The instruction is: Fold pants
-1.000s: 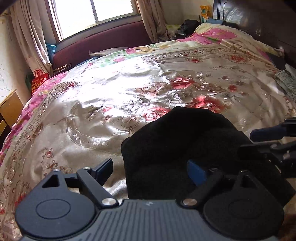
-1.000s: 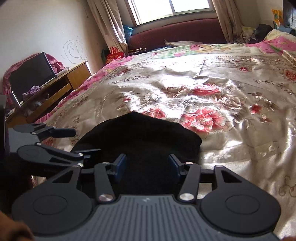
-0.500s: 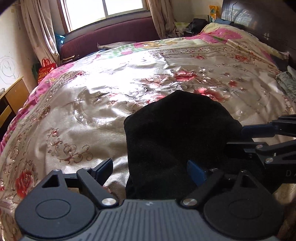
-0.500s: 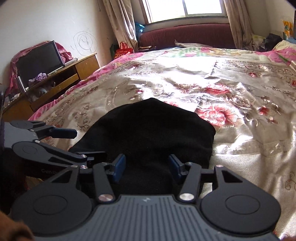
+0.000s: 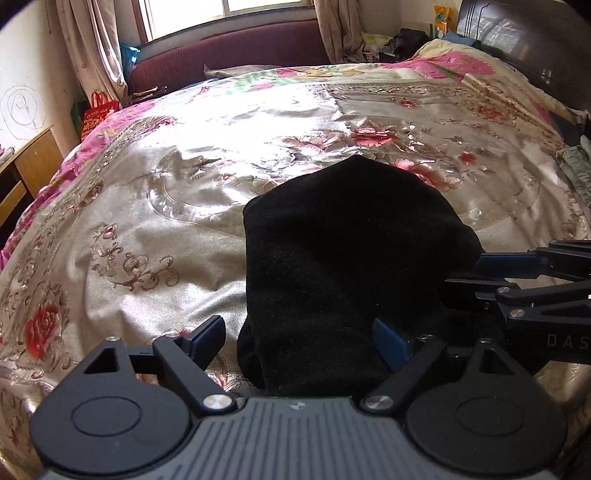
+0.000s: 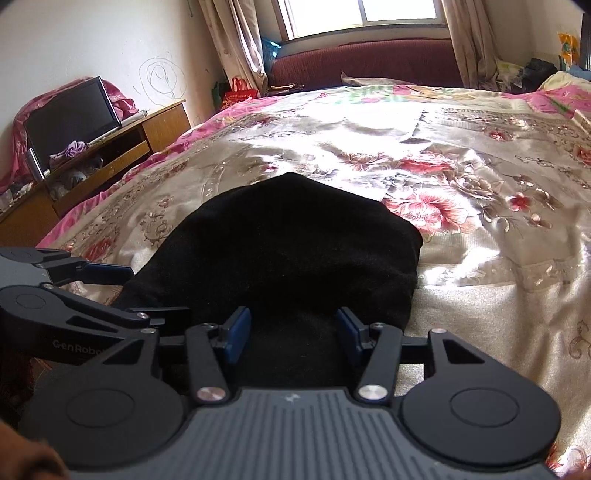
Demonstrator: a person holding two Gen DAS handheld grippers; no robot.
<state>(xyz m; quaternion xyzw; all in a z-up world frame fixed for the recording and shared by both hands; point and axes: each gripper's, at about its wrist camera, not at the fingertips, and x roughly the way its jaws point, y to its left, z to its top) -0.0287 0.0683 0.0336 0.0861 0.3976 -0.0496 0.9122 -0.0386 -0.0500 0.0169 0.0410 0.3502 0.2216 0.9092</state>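
Lying on the bed (image 5: 155,236) – covered by a shiny cream satin bedspread with red and pink embroidered flowers – is a pair of black, soft-looking pants (image 5: 351,258), already folded into a compact bundle with a rounded far end. The pants (image 6: 295,251) are seen near the front edge of the bed, between the two tools.

Left hand-held gripper (image 5: 306,338): jaws are held wide apart. One blue pad is seen over bare bedspread just left of the bundle, the other over the black fabric. Nothing is pinched between them. Whether the pads touch the cloth cannot be told.

Right hand-held gripper (image 6: 293,332): jaws are spread about halfway, both blue pads over the near part of the black fabric. Fabric is seen between them, but no squeeze on it is visible – read as not clamped. In the left wrist view the same right hand-held gripper (image 5: 476,273) is seen entering from the right edge, its fingers at the right side of the bundle; in the right wrist view the left hand-held gripper (image 6: 147,291) is seen at the left edge, fingers at the bundle's left side.

Background: a dark red upholstered bench seat (image 6: 369,59) under a bright window (image 6: 362,14), beige curtains, a wooden TV stand (image 6: 110,155) carrying a black flat screen (image 6: 70,110) by the white wall.
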